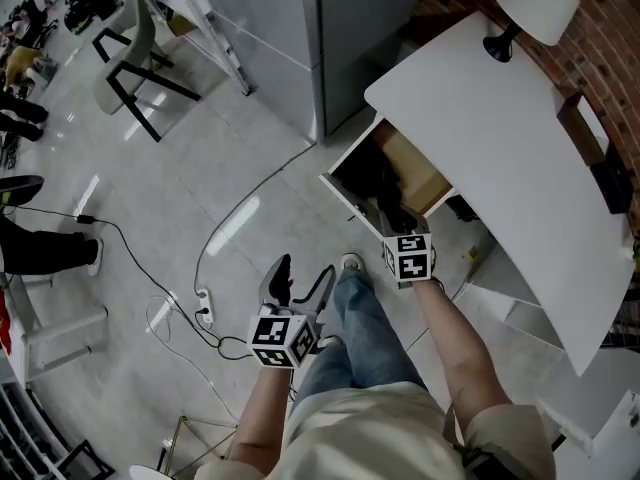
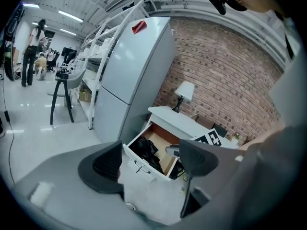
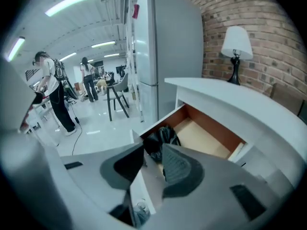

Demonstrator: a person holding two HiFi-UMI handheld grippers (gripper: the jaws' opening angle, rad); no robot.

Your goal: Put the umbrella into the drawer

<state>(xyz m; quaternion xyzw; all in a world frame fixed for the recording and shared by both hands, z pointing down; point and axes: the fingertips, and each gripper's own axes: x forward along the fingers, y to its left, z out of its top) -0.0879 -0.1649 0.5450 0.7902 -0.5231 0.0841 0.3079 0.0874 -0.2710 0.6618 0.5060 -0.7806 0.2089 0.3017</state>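
Note:
The black umbrella (image 1: 388,190) lies folded inside the open drawer (image 1: 345,164) of the white table (image 1: 500,138). In the right gripper view the umbrella (image 3: 163,137) fills the drawer's left part, and the wooden bottom of the drawer (image 3: 211,139) is bare to its right. My right gripper (image 1: 405,240) hovers over the drawer's front corner; its jaws (image 3: 152,166) stand a narrow gap apart with nothing between them. My left gripper (image 1: 303,286) is lower left, away from the table, over the floor. Its jaws (image 2: 151,169) are wide open and empty, pointing at the umbrella (image 2: 146,151).
A white lamp (image 1: 535,3) stands at the table's far end by the brick wall. A tall grey fridge (image 1: 330,28) stands left of the table. A cable and power strip (image 1: 205,313) lie on the floor by my legs. A chair (image 1: 135,53) and people are farther off.

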